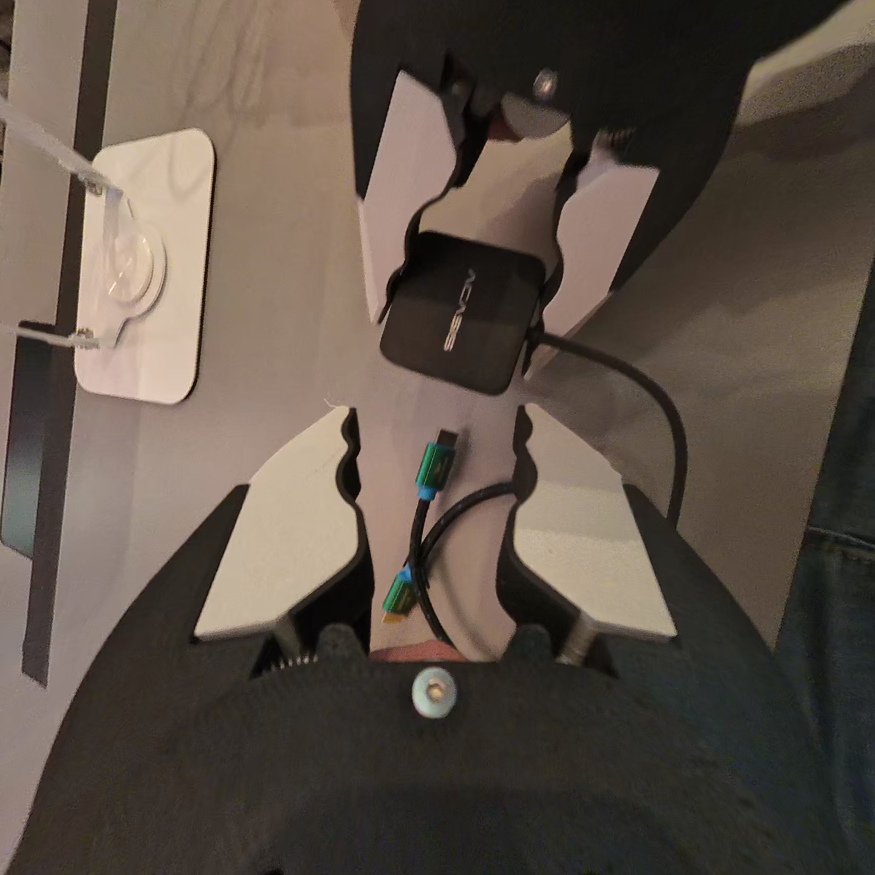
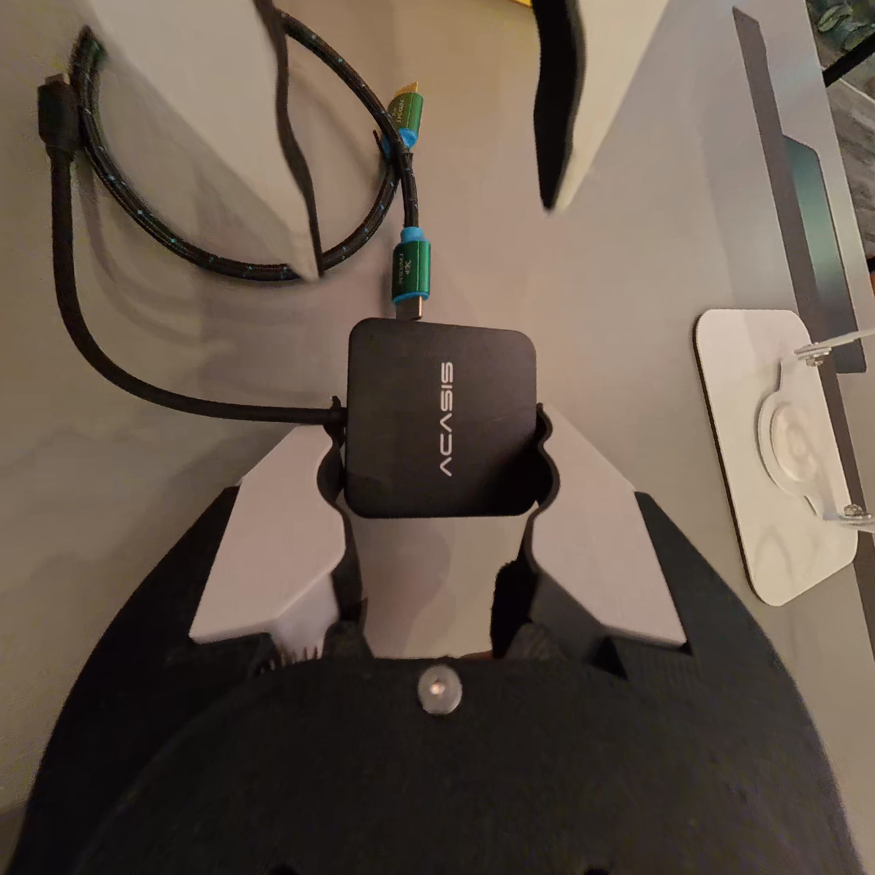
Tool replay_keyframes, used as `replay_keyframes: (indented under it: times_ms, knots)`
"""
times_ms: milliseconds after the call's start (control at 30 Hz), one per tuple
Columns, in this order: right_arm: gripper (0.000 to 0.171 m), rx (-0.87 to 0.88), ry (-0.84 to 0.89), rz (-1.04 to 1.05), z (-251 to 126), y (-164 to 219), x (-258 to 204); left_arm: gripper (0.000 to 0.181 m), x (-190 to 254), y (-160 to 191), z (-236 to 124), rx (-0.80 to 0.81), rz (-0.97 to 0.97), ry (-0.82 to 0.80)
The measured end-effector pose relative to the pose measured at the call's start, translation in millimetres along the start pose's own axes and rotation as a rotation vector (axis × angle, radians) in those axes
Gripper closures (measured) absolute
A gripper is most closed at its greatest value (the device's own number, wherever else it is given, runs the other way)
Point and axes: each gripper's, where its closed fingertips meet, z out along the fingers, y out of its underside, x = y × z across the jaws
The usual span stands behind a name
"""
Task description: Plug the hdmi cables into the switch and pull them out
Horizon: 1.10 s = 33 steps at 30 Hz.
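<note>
A black square switch [image 2: 440, 416] is held between the fingers of my right gripper [image 2: 440, 426], which is shut on its sides. Its own black cable [image 2: 189, 402] leaves its left side. A green HDMI plug [image 2: 409, 274] lies on the grey table with its metal tip at the switch's far edge. In the left wrist view this plug [image 1: 435, 464] shows a small gap to the switch [image 1: 464, 312]. My left gripper [image 1: 435, 421] is open and empty, its fingers on either side of that plug without touching it. A second green plug [image 2: 407, 111] with a gold tip lies farther back on the braided cable loop [image 2: 142, 213].
A white pad [image 2: 776, 450] with a clear plastic mount stands to the right of the switch. A dark strip and panel [image 2: 805, 213] run along the table edge beyond it. A person's jeans [image 1: 843, 473] show at the right of the left wrist view. Left tips to right tips: about 7 cm.
</note>
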Motion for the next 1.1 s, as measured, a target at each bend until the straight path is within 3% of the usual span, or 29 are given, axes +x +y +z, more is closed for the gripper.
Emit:
replay_keyframes:
  times_ms: [233,433,700,1100]
  knots:
    - [0.094,-0.079,-0.014,0.029,4,19,0,0.122,-11,40,-8,-0.103,-0.073,-0.004]
    - [0.094,-0.084,-0.025,0.068,5,21,0,0.129,-8,82,13,-0.292,-0.024,-0.034]
    - [0.094,-0.082,-0.031,0.072,5,21,-1,0.151,-6,92,37,-0.311,-0.068,0.003]
    - [0.098,-0.094,-0.051,0.071,3,21,-3,0.152,-4,81,43,-0.262,-0.100,0.026]
